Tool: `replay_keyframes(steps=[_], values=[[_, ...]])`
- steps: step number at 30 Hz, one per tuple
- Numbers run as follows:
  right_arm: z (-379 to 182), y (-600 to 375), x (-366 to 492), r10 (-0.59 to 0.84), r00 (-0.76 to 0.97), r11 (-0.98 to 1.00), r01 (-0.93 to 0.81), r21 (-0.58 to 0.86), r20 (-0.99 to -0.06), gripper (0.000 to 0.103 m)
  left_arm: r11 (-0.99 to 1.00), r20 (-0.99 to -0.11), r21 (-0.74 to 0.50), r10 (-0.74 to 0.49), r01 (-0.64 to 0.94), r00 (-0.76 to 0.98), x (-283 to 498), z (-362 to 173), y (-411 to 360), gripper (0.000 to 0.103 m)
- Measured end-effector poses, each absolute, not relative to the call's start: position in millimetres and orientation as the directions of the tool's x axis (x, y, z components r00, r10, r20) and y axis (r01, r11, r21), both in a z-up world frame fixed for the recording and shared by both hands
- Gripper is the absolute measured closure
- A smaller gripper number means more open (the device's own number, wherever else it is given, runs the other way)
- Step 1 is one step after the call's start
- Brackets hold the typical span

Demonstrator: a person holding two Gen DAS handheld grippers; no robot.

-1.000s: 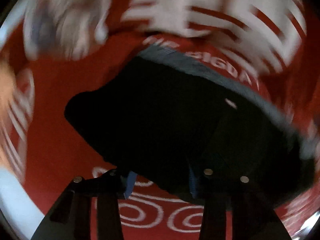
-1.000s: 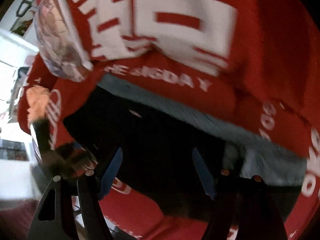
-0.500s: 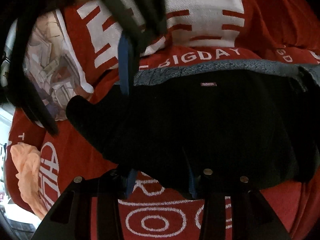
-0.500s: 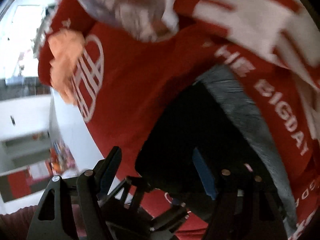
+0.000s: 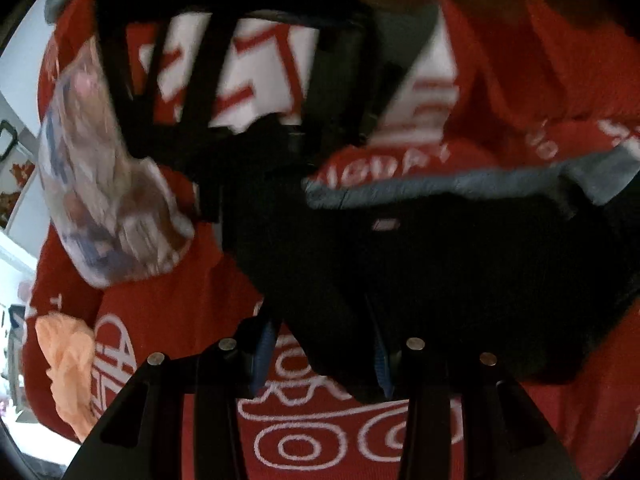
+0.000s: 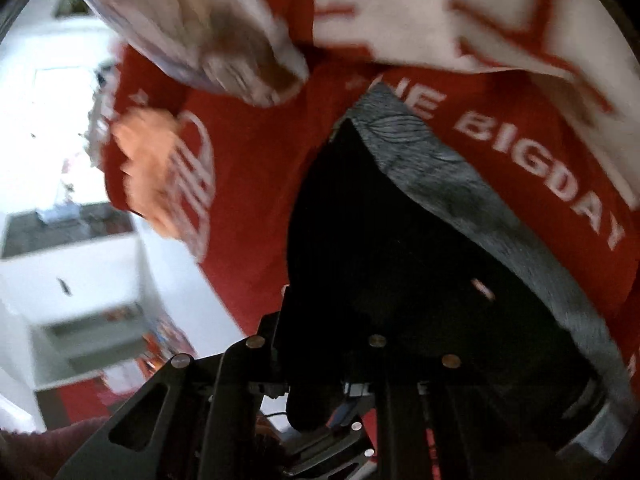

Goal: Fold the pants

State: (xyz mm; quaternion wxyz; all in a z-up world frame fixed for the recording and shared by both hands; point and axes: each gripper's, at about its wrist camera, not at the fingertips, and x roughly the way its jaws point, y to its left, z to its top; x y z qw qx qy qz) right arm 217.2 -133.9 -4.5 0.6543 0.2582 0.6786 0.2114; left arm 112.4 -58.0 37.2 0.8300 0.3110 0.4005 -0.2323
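Note:
Black pants with a grey waistband lie on a red blanket with white lettering. My left gripper is shut on the near edge of the pants, with black cloth bunched between its blue pads. My right gripper is at the pants' left corner, beside the waistband. Its jaws are closing, and black cloth fills the gap between them and hides the pads. In the left wrist view the right gripper's black frame crosses the top, blurred.
An orange cloth lies at the blanket's left edge, also seen as the orange cloth. A pale printed cushion sits behind the pants. A red-and-white patterned throw lies at the back. White furniture stands beyond the blanket's left side.
My right gripper swung left to the pants' corner and its jaws came together on the black cloth. My left gripper kept its hold and lifted and rolled with the near edge.

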Motion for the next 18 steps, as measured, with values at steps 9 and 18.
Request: replay_keyframes(steps=[9,18], values=[[74.8,-283.6,91.3,0.713,0.362,0.601,0.126,0.789,-0.600,0.084,0.611,-0.749,0.271,-0.351,0.744,0.562,42.7,111.3,-144.8,0.060],[59.0,-419.8,-57.5,0.599,0.574,0.507,0.268,0.819,-0.559,0.084,0.424,-0.769,0.259,-0.453,0.868,0.451,-54.8,96.0,-261.4,0.060]])
